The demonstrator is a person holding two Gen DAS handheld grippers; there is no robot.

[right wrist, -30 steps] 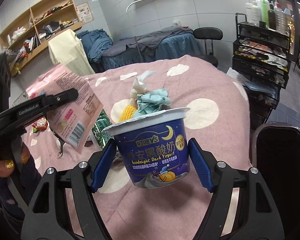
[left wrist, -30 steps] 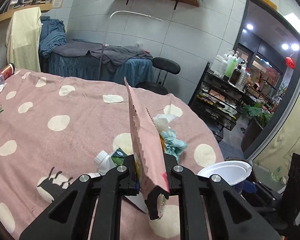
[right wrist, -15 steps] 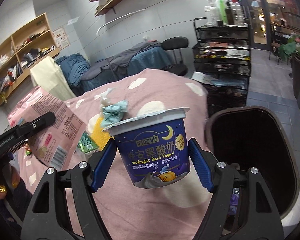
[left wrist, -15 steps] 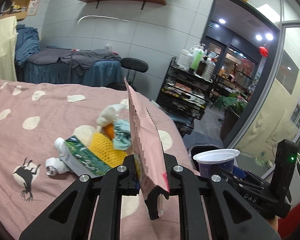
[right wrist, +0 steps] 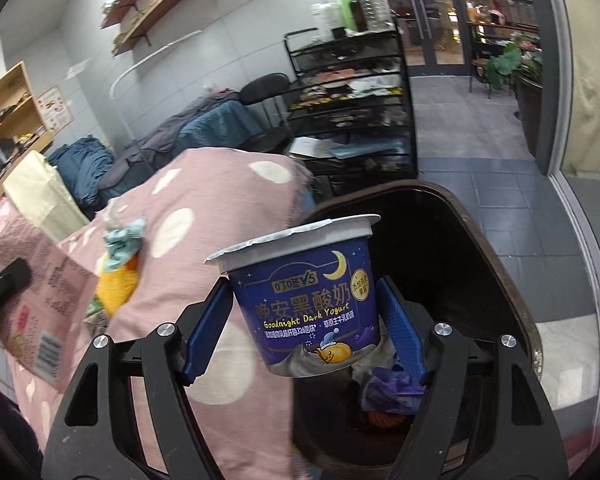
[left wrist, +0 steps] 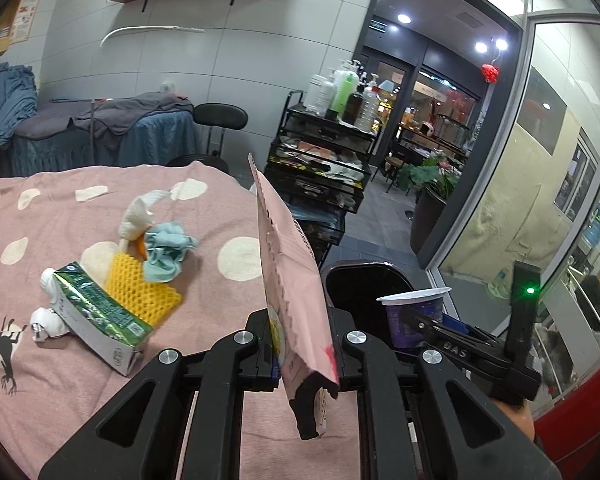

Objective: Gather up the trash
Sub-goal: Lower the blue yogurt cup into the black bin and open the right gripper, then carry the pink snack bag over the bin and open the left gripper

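Dark-blue yogurt cup (right wrist: 306, 300), foil-lidded, is clamped upright between the right gripper (right wrist: 304, 332) pads over the black bin (right wrist: 472, 248); the left gripper (left wrist: 304, 354) pinches a pink snack bag (left wrist: 290, 280) edge-on.

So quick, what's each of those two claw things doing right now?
Left gripper: closed on the pink snack bag.
Right gripper: its fingers clamp the yogurt cup above the black bin.
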